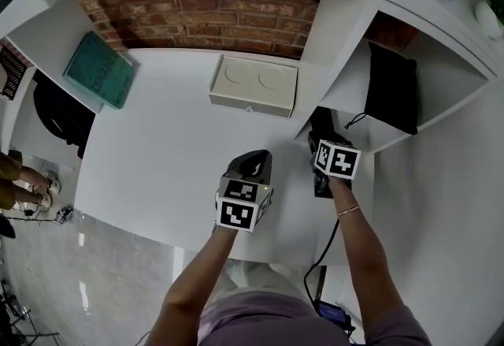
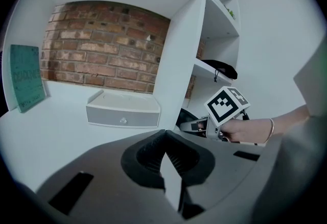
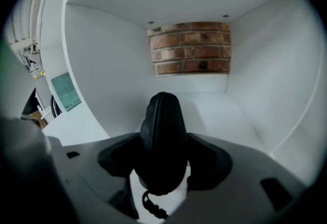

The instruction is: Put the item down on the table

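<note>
My right gripper [image 3: 164, 159] is shut on a black, rounded pouch [image 3: 163, 131] that stands upright between its jaws, a thin cord looping under it. It points into a white shelf compartment [image 3: 240, 116] with a brick back. Whether the pouch touches the surface I cannot tell. In the head view the right gripper [image 1: 321, 136] is at that compartment's mouth, on the right of the white table [image 1: 157, 171], and it hides most of the pouch. My left gripper [image 1: 256, 161] hangs over the table's middle front; its jaws [image 2: 164, 139] meet at the tips with nothing between them.
A white box [image 1: 253, 84] with two round dents sits at the back of the table before the brick wall [image 1: 205, 9]. A teal book [image 1: 98, 68] leans at the back left. A black bag [image 1: 391, 88] lies on the shelf above the compartment. A cable [image 1: 327, 246] trails off the front edge.
</note>
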`<control>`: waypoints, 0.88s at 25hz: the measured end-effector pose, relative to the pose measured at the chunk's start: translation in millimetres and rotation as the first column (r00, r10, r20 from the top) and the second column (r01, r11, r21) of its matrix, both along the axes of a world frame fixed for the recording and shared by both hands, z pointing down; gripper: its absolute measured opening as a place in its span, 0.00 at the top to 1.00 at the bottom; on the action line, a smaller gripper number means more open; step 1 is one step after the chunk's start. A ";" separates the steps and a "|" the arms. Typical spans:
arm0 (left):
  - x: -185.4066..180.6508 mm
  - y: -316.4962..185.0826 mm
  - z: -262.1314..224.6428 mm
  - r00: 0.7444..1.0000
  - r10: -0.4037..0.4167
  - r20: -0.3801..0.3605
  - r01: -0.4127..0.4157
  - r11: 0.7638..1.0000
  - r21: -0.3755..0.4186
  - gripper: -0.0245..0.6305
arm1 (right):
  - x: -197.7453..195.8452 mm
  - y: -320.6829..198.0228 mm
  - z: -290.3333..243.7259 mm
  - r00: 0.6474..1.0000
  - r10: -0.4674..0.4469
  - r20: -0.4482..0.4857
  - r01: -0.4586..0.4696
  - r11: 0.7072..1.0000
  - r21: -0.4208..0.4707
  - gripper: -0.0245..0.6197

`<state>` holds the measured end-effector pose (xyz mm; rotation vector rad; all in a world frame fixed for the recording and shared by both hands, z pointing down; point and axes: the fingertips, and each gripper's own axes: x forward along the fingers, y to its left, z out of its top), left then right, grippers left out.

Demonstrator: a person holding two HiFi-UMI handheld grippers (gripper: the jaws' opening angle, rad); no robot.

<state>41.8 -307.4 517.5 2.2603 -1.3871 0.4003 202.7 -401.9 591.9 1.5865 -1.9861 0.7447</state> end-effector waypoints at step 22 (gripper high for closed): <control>1.4 -8.2 4.6 1.000 -0.007 0.002 0.007 1.000 -0.015 0.96 | -2.7 -24.1 1.6 0.998 -0.040 -0.058 0.042 0.999 0.031 0.51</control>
